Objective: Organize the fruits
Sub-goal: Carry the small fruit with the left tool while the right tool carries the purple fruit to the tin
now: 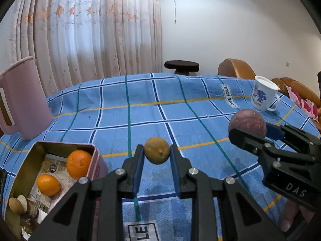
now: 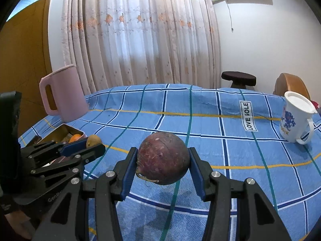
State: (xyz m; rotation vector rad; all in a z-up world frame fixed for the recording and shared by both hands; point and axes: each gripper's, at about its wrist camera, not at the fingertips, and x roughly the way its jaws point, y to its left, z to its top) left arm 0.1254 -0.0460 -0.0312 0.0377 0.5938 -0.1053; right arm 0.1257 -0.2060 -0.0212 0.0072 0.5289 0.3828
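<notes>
My left gripper point(image 1: 157, 153) is shut on a small brown-yellow fruit point(image 1: 157, 150), held above the blue checked tablecloth. My right gripper point(image 2: 163, 161) is shut on a round dark purple fruit point(image 2: 163, 160), also held above the cloth. In the left wrist view the purple fruit point(image 1: 247, 125) and the right gripper point(image 1: 250, 135) sit at the right. An open pink tin point(image 1: 96, 160) at the lower left holds two oranges point(image 1: 78, 164) and some brown pieces. In the right wrist view the left gripper point(image 2: 94, 145) with its brown fruit point(image 2: 93, 140) is at the left, in front of the tin point(image 2: 66, 129).
A pink jug point(image 1: 22, 98) stands at the far left of the table. A white mug with a blue print point(image 1: 263, 93) stands at the far right. A dark stool point(image 1: 181, 66) and brown chairs point(image 1: 235, 68) are behind the table.
</notes>
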